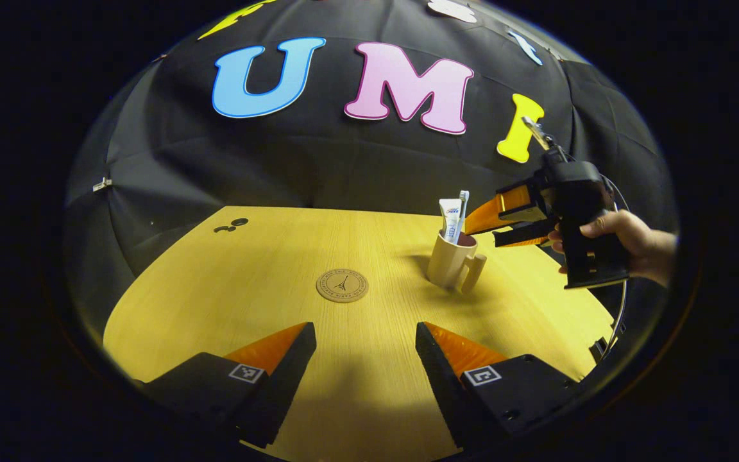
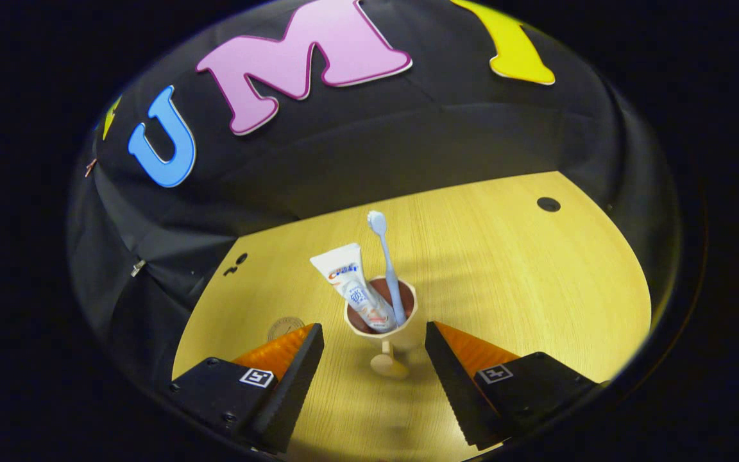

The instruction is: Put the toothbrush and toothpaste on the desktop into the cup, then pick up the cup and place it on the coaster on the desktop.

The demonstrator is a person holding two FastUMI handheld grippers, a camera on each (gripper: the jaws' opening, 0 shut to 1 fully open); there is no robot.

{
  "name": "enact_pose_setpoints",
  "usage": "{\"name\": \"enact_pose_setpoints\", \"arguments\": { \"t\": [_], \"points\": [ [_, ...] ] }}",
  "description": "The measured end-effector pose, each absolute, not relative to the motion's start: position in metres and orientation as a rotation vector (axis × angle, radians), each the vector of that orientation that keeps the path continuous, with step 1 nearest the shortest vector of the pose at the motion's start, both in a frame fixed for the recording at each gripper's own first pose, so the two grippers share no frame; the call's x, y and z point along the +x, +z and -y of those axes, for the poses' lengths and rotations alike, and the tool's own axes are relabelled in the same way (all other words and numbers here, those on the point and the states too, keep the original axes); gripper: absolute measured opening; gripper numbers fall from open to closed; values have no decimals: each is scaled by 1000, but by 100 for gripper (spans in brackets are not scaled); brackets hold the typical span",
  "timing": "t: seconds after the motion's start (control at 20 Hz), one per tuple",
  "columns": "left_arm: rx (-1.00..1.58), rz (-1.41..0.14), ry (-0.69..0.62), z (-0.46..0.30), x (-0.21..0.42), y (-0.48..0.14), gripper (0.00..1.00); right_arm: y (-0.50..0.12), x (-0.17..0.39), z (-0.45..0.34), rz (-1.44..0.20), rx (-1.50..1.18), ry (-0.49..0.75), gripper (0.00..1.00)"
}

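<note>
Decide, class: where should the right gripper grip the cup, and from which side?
Probably the handle: it juts from the cup toward the open right gripper, between its fingers. Come straight on from that side, keeping low, since the toothpaste and toothbrush stand above the rim.

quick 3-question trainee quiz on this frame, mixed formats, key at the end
1. True or false: the toothbrush and toothpaste already stand in the cup.
2. Multiple choice: where is the cup relative to the coaster? A) on it B) apart from it, on the desktop C) lifted above it
3. Fill in: the right gripper is open, with the cup's ____ pointing toward it between the two fingers.

Key: 1 true; 2 B; 3 handle. The left gripper hangs open over bare desktop, near the coaster.
</note>
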State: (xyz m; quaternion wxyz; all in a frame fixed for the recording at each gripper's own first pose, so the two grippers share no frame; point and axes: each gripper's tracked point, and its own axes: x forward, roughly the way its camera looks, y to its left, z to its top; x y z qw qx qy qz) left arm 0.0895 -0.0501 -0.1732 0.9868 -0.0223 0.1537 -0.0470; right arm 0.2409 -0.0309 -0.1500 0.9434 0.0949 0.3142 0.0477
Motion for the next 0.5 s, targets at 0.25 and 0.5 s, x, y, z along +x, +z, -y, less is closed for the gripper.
{"name": "enact_pose_setpoints", "arguments": {
  "t": [0.25, 0.5],
  "points": [
    [-72, -324, -69, 49, 73, -170, 97, -186, 228, 45, -862, 186, -1, 98],
    [-104, -352, -53, 58, 64, -173, 97, -205, 233, 40, -962, 129, -13, 98]
  ]
}}
